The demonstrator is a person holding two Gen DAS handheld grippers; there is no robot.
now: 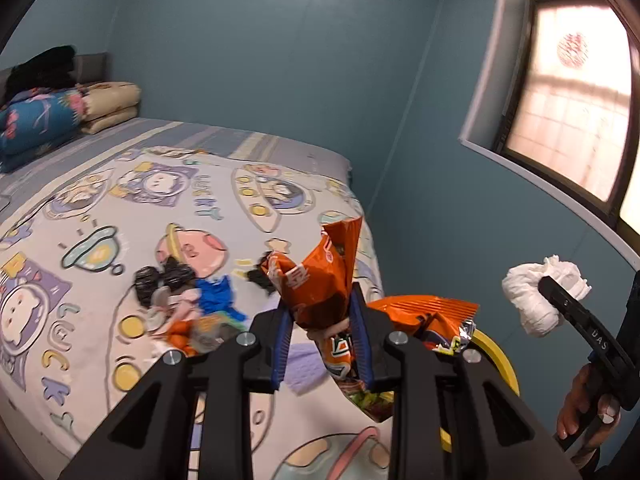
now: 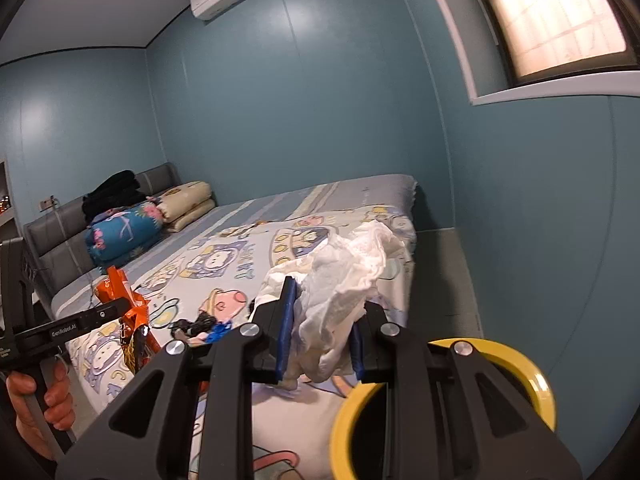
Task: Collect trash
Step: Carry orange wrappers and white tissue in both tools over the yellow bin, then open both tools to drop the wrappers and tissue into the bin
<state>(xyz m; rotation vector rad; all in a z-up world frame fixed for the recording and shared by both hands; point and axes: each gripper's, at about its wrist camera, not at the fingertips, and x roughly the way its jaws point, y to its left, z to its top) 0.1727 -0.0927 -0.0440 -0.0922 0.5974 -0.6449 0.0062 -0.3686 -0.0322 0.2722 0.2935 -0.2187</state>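
Bed (image 1: 120, 208): cartoon sheet, litter pile (image 1: 188, 304) at 9 o'clock of left claw (image 1: 322, 344).
Yellow-rimmed bin (image 2: 536, 384): snack bags (image 1: 424, 316) inside.
Orange wrapper (image 1: 316, 280): pinched in left claw, long axis upright.
Tissue wad (image 2: 344, 280): gripped by right claw (image 2: 320, 344).

Cartoon-print bed (image 1: 120, 208) carries scattered wrappers (image 1: 188, 300) and folded quilts (image 1: 44, 120).

Two grippers (image 1: 322, 340) (image 2: 320, 340), two orange wrappers (image 1: 316, 280) (image 1: 424, 316), one tissue wad (image 2: 344, 276), one yellow bin (image 2: 532, 376).
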